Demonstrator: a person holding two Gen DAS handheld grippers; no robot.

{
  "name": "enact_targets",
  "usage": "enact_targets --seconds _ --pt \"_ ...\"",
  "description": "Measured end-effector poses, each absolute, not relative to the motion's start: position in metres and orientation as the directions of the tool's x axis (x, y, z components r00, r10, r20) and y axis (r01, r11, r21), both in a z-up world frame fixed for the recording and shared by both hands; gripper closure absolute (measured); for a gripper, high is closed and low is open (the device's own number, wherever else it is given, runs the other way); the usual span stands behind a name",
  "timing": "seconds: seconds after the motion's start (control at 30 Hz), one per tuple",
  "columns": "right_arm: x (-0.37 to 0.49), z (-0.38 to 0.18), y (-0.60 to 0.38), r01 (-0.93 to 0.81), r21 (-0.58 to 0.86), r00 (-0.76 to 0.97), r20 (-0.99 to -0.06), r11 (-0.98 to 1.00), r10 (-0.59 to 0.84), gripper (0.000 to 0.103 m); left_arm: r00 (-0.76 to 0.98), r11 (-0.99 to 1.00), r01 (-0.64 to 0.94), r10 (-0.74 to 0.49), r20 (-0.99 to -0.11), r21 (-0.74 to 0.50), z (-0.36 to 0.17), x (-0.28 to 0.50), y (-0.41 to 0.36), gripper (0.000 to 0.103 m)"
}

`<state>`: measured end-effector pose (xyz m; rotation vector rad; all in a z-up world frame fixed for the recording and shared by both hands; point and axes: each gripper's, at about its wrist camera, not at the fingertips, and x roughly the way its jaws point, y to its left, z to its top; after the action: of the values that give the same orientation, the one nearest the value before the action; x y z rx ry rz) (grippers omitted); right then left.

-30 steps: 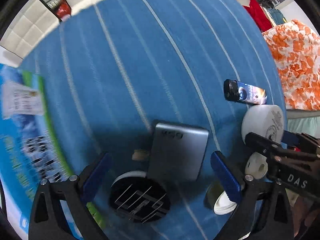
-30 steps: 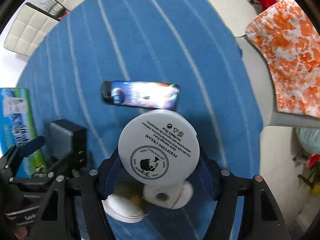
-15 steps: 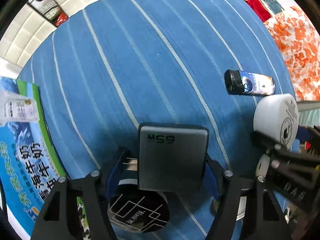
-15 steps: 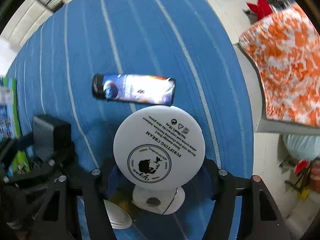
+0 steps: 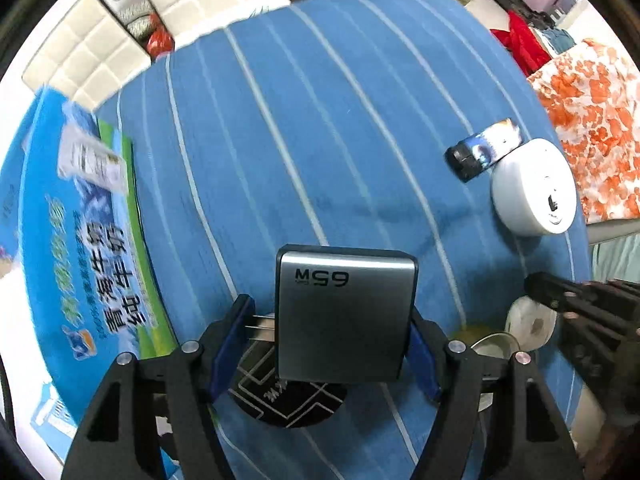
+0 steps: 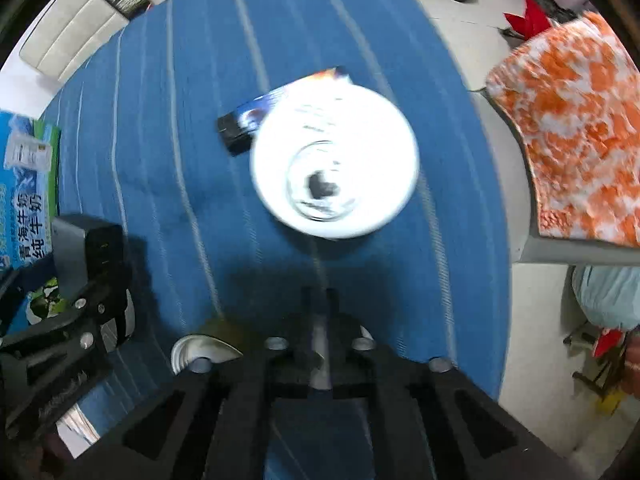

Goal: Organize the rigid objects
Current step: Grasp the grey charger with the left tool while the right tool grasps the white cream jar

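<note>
1. Two risks stand out, the larger with the grey square metal-look charger block: the left gripper has it pinched between its blue pads, one pad apparently against the thin plug prongs, so it could pivot and drop onto the striped blue cloth.
2. Beyond the charger, the white round cream jar lies free, touching the small dark printed lighter; the right gripper, jaws together on nothing, could knock both.

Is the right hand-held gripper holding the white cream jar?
No; the right hand-held gripper is shut on nothing, and the white cream jar lies apart.
</note>
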<state>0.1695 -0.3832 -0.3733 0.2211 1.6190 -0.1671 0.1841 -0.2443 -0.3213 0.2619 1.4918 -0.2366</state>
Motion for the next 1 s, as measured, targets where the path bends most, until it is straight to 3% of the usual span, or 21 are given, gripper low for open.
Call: enact_targets --seconds 0.1,0.13,0.17,0.33,0.4,0.47,0.63,1.0 --pt "0.161 -0.353 -0.403 0.346 0.132 0.03 -0.991 0.929 0.13 0.04 0.071 0.961 0.276 -0.024 -0.997 -0.004 -0.315 0.186 -0.234 0.035" --pt "0.161 -0.347 -0.41 0.384 0.152 0.061 -0.988 0.911 0.139 0.018 0.071 0.964 0.264 -0.036 -0.997 -0.016 -0.313 0.189 -0.23 0.035" --pt "0.164 -0.344 -0.415 0.411 0.163 0.086 -0.986 0.897 0.139 0.016 0.07 0.968 0.251 -0.045 -0.997 -0.026 -0.311 0.193 -0.227 0.035" --pt "0.2 -0.366 -0.415 0.439 0.13 0.046 -0.991 0.889 0.122 0.017 0.072 0.976 0.218 -0.045 -0.996 -0.028 -0.314 0.207 -0.22 0.035" --pt "0.216 -0.383 -0.415 0.435 0.101 0.009 -0.994 0.895 0.108 0.027 0.064 0.978 0.209 -0.039 -0.997 -0.024 -0.318 0.214 -0.219 0.035" --pt "0.224 -0.39 -0.409 0.426 0.042 -0.006 -0.999 0.904 0.049 0.031 0.06 0.978 0.21 -0.031 -0.998 -0.018 -0.321 0.216 -0.224 0.035" --pt "0.227 -0.387 -0.392 0.361 -0.056 -0.042 -0.998 0.931 -0.044 0.034 0.061 0.975 0.224 -0.031 -0.998 -0.016 -0.321 0.218 -0.235 0.035" --pt "0.176 -0.332 -0.382 0.31 0.02 0.054 -0.999 0.95 0.004 0.034 0.124 0.977 0.209 -0.061 -0.99 -0.034 -0.277 0.199 -0.211 0.035"
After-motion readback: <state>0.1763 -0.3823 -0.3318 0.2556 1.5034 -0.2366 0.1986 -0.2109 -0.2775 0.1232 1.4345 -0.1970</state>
